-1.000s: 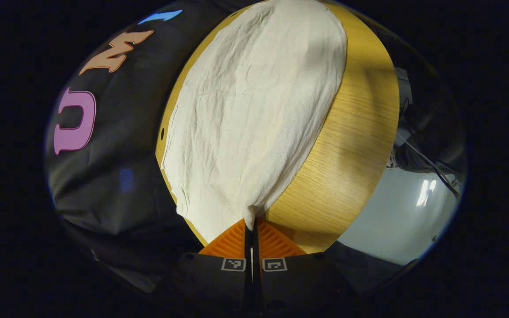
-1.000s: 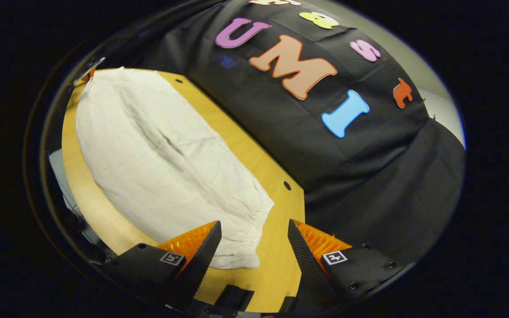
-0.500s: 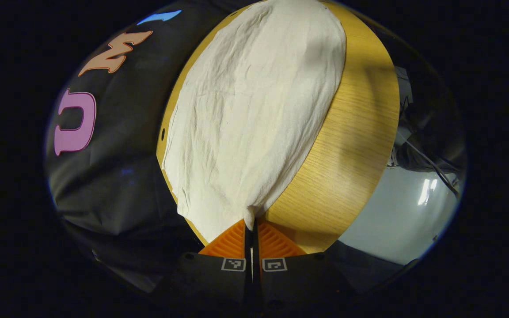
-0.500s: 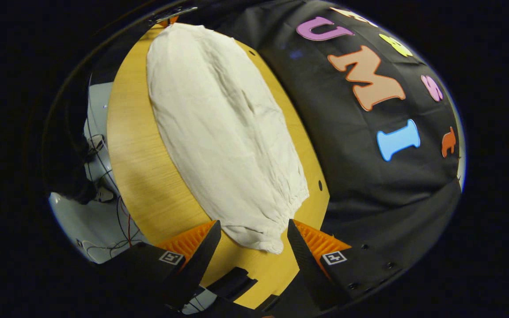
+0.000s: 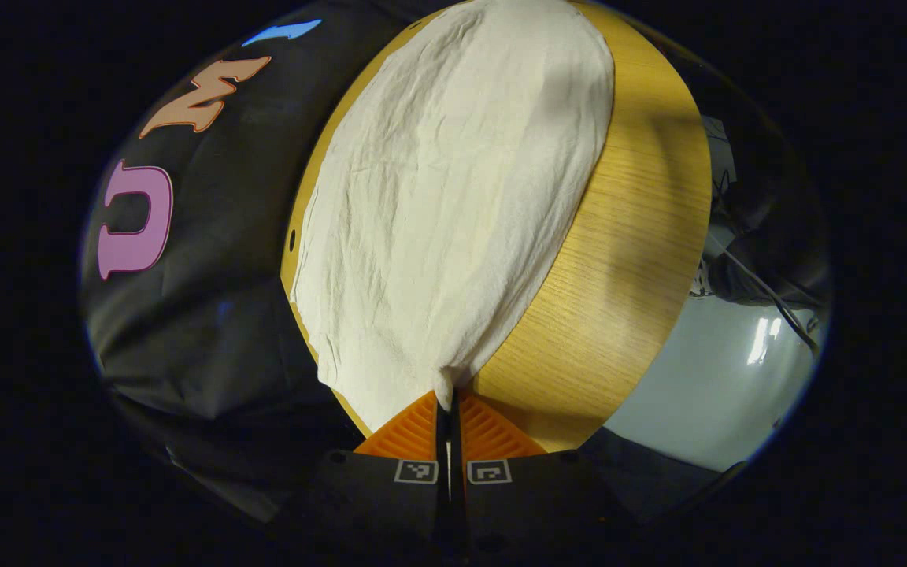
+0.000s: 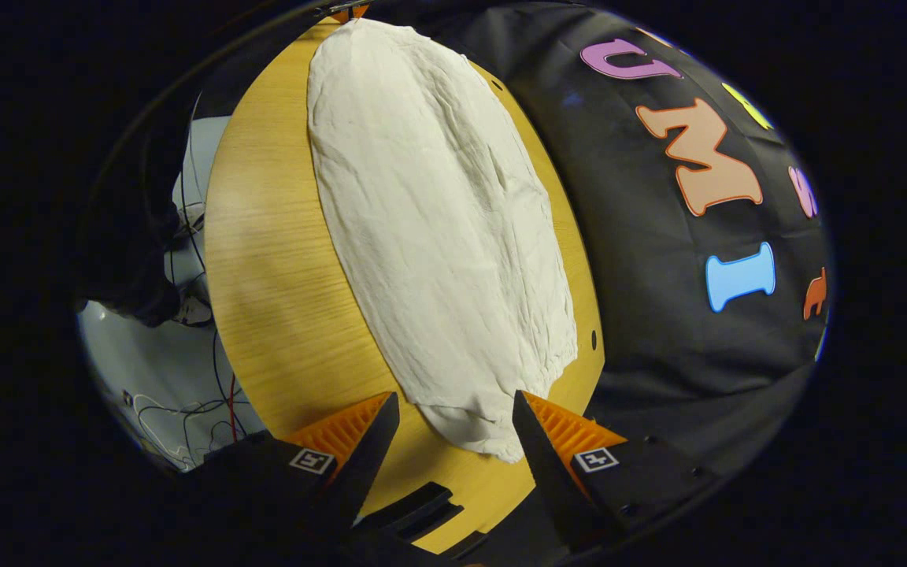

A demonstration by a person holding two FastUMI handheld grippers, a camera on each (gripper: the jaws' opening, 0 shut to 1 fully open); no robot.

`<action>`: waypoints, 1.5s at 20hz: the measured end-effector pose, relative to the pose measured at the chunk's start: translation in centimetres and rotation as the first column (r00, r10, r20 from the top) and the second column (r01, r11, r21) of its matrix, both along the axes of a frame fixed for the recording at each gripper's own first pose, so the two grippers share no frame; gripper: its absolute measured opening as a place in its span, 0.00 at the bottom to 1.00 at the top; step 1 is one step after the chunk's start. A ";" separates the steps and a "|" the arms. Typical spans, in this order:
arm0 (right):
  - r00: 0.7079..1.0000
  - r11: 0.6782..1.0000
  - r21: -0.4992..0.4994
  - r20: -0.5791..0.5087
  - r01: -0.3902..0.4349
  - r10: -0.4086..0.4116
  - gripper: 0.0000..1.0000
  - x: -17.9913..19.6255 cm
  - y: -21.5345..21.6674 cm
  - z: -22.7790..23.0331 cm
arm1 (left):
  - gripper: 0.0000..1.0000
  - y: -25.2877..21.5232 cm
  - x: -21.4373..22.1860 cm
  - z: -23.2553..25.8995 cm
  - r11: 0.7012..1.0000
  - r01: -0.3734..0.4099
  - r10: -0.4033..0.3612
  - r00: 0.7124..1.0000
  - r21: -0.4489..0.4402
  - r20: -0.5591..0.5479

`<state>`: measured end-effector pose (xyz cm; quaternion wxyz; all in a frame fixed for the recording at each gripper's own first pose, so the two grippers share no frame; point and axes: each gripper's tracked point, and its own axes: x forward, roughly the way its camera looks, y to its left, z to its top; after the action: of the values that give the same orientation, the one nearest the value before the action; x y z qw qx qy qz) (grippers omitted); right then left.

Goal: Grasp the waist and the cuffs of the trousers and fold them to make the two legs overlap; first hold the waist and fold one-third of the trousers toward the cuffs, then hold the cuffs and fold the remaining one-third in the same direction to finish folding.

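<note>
The white trousers [image 5: 453, 205] are lying flat and lengthwise along the wooden table [image 5: 627, 260], with light creases running across the cloth. In the left gripper view, the left gripper [image 5: 447, 405] is pinching a small bunched corner of the trousers at their near end, its 2 fingers pressed together with the cloth caught between them, right at the table's near edge. The rest of the cloth is spreading away from that pinch toward the far end of the table.

In the right gripper view, the right gripper [image 6: 453, 413] is hovering over the other end of the trousers [image 6: 438, 228], its 2 fingers standing wide apart, 1 on each side of the gathered edge and not pressing on it. Loose cables [image 6: 186, 409] are trailing over the pale floor [image 6: 154, 370] beside the table [image 6: 272, 268].
</note>
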<state>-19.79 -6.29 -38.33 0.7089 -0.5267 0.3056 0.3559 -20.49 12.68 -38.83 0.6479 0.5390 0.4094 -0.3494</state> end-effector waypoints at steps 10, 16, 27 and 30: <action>1.000 1.000 -0.029 -0.015 -0.005 0.005 0.55 0.5 0.6 -2.4 | 0.00 0.0 0.0 -0.1 1.000 0.000 0.000 1.000 0.003 0.007; 1.000 0.998 -0.063 -0.027 -0.011 0.009 0.11 0.0 0.7 -2.0 | 0.00 0.1 0.1 -0.1 1.000 -0.007 0.007 1.000 0.004 0.012; 0.991 0.996 0.060 0.109 0.065 -0.071 0.06 5.3 0.3 3.2 | 0.00 0.3 5.3 4.8 0.986 -0.163 0.165 0.977 -0.025 0.136; 0.984 0.991 0.108 0.155 0.076 -0.092 0.06 7.4 0.4 5.0 | 0.00 0.1 8.4 5.8 0.982 -0.189 0.189 0.965 -0.019 0.184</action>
<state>-12.34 -5.89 -33.36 0.7713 -0.5037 0.2512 0.2973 -12.06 12.82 -33.03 0.7138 0.5272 0.3967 -0.2349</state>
